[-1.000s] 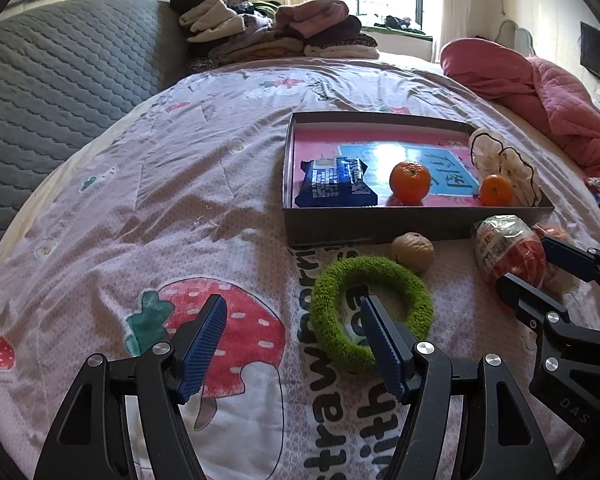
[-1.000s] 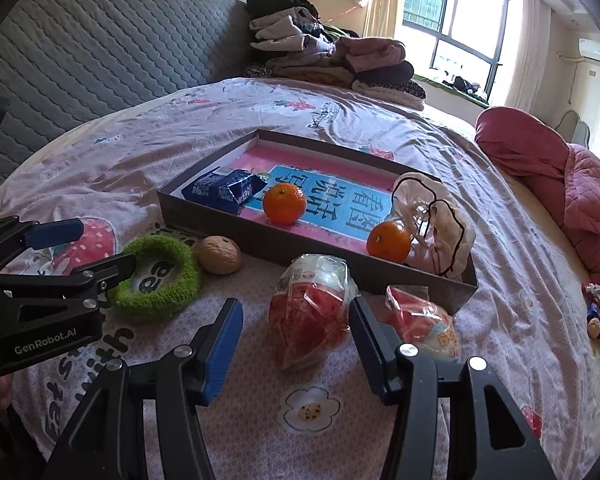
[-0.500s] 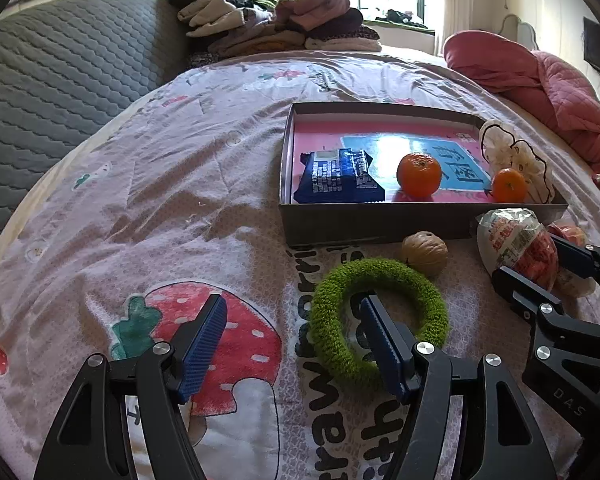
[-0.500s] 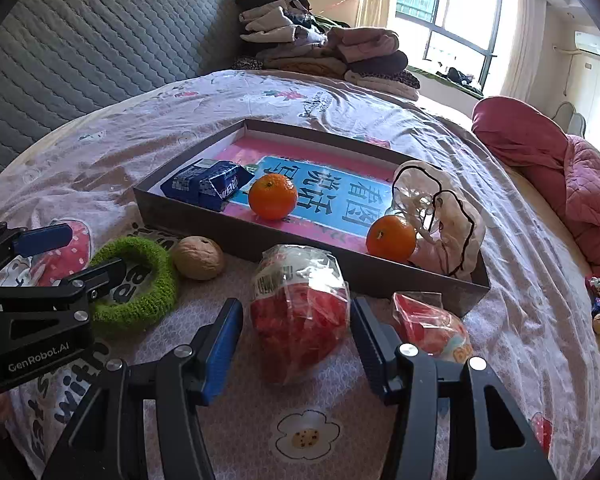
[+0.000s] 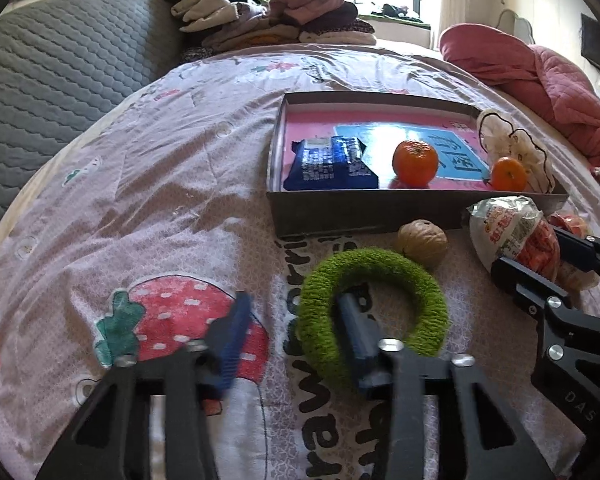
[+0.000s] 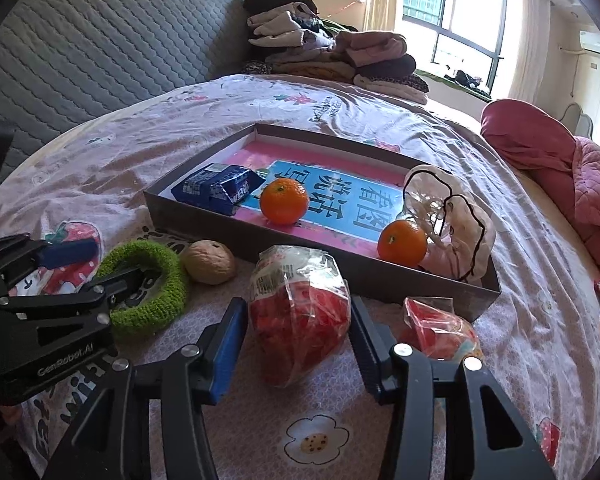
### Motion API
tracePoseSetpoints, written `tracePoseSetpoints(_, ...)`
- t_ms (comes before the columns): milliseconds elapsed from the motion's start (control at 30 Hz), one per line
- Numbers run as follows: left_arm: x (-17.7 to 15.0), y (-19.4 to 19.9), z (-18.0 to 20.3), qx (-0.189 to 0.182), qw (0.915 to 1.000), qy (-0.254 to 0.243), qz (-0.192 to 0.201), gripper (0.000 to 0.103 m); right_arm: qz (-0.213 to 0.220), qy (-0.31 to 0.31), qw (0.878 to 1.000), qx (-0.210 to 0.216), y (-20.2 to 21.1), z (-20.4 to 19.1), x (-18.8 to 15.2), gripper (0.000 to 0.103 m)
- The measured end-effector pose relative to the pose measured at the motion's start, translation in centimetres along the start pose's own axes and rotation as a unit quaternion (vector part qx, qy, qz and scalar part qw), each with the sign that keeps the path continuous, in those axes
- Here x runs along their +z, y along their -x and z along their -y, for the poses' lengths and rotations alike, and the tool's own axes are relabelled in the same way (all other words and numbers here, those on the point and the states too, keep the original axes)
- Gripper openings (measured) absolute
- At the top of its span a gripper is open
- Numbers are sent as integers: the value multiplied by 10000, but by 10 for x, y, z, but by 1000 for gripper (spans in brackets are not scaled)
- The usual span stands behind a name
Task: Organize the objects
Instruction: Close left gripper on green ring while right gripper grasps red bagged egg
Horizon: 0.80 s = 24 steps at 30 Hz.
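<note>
A fuzzy green ring (image 5: pixel 380 268) lies on the strawberry-print bedspread, with a walnut (image 5: pixel 422 242) just behind it. My left gripper (image 5: pixel 292 304) is closing. Its right finger sits inside the ring's hole and its blurred left finger is outside, still clear of the ring's left arc. My right gripper (image 6: pixel 296 308) straddles a red snack bag (image 6: pixel 300 316), its jaws closing with a sliver of gap on the left side. A shallow grey box (image 5: pixel 360 216) holds a blue packet (image 5: pixel 332 164), two oranges (image 5: pixel 415 162) and a clear plastic bag (image 6: pixel 456 220).
A smaller red snack bag (image 6: pixel 440 328) lies right of the right gripper, against the box wall. Folded clothes (image 5: pixel 268 16) are piled at the far end of the bed. A pink quilt (image 5: pixel 560 76) is on the right and a grey padded headboard (image 5: pixel 60 60) on the left.
The left gripper's jaws have narrowed sharply, the left finger swinging in toward the green ring. The right gripper's jaws have drawn slightly closer around the red bag.
</note>
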State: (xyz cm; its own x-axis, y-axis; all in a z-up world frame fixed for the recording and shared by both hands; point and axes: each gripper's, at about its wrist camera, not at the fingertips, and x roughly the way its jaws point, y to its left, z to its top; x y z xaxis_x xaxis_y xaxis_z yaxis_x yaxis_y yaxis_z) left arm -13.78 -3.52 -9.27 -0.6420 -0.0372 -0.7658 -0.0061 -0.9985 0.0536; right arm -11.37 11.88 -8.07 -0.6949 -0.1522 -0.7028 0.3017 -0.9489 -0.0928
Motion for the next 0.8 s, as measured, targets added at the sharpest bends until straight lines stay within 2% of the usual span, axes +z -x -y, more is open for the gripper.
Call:
tracePoseSetpoints(67,-1,2,1,-76,10000,-34,-6,20,-1,23,10000,10,1,-1,0,51)
tracePoseSetpoints(167,-3,5,2,-102,9999,-47,21,14,-24,67,10000,5,2,-2,-1,51)
tracePoseSetpoints(800,-4,38,1,-213,9989,-69,410,13,86,81,9996,260,19,-5,-2,50)
